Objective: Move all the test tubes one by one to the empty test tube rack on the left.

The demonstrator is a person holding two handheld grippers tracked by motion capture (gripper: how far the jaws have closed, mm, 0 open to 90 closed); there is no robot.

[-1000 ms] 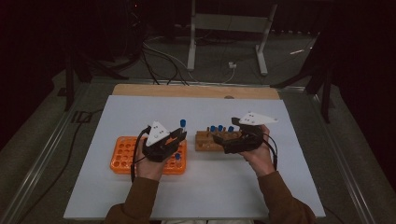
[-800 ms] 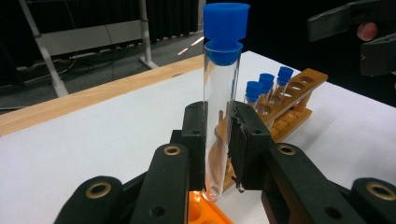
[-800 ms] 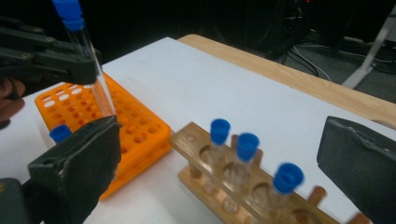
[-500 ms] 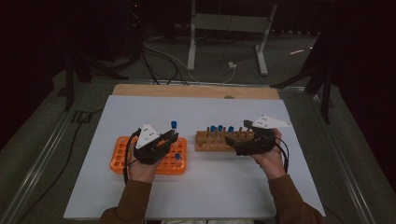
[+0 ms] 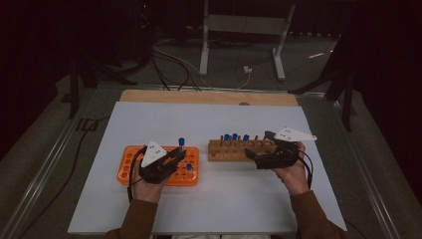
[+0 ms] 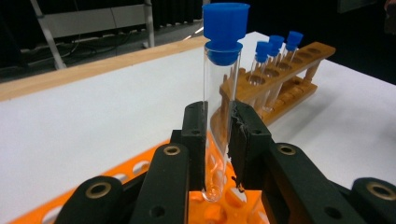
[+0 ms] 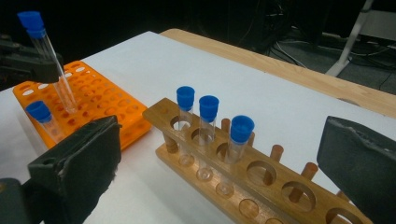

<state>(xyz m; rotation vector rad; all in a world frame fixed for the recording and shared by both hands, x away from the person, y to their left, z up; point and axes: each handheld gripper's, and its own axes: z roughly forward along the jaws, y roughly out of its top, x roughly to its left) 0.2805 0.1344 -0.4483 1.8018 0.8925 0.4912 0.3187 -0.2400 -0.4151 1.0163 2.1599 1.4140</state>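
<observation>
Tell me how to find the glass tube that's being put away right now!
Look at the white table and find the orange rack on its left side. One blue-capped tube stands in that rack by itself, but yours is the test tube pinched upright between the black jaws of the left gripper, its round bottom just over a hole.

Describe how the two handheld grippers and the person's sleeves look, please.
Both the left gripper and the right gripper are black, each topped by a pale grey three-cornered plate. Black cables trail from them. Their jaws are flat black blocks with worn, frayed pads; metal rivets mark the left linkage. The sleeves are brown.
</observation>
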